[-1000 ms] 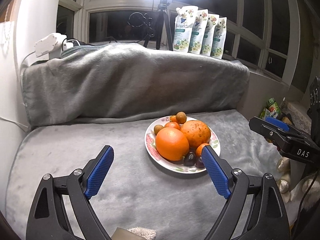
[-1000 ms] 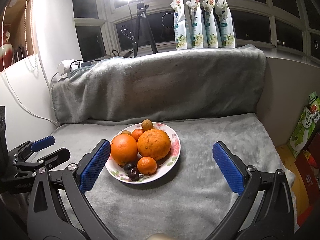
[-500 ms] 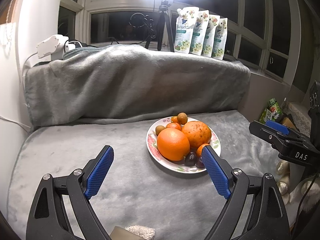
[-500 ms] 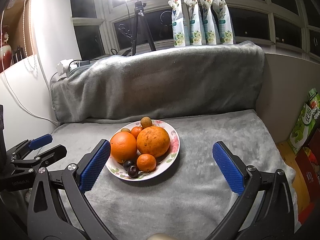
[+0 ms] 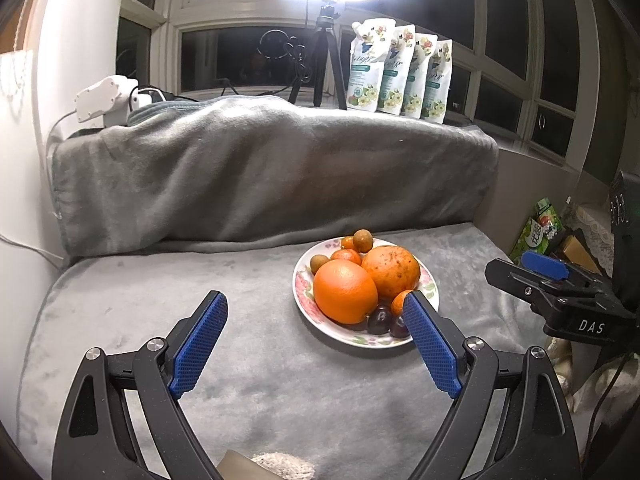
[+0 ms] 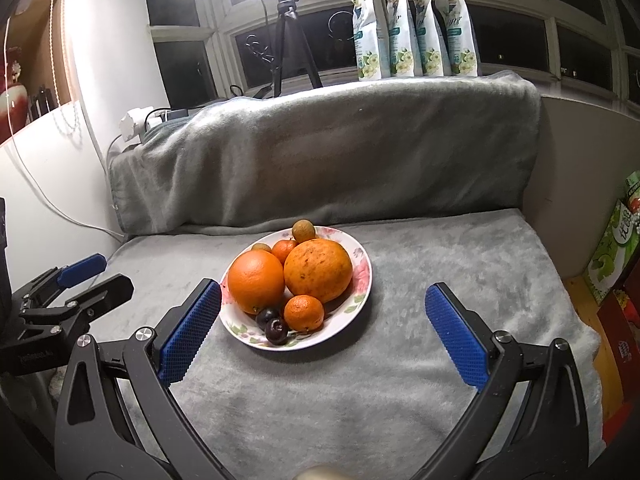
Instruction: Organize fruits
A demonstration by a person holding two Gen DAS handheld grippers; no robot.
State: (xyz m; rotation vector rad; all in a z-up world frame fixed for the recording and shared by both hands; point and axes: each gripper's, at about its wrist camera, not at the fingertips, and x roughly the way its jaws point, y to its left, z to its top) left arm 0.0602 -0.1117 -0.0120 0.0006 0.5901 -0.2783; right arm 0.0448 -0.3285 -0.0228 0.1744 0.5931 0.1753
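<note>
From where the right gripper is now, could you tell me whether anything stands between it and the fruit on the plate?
Nothing visible does. The right gripper is open and empty, and only bare grey blanket lies between it and the plate. The small mandarin and dark plums sit nearest.

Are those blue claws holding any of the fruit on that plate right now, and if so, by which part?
Nothing is held. The left gripper and the right gripper both stand open above the grey blanket, and all the fruit lies on the plate.
</note>
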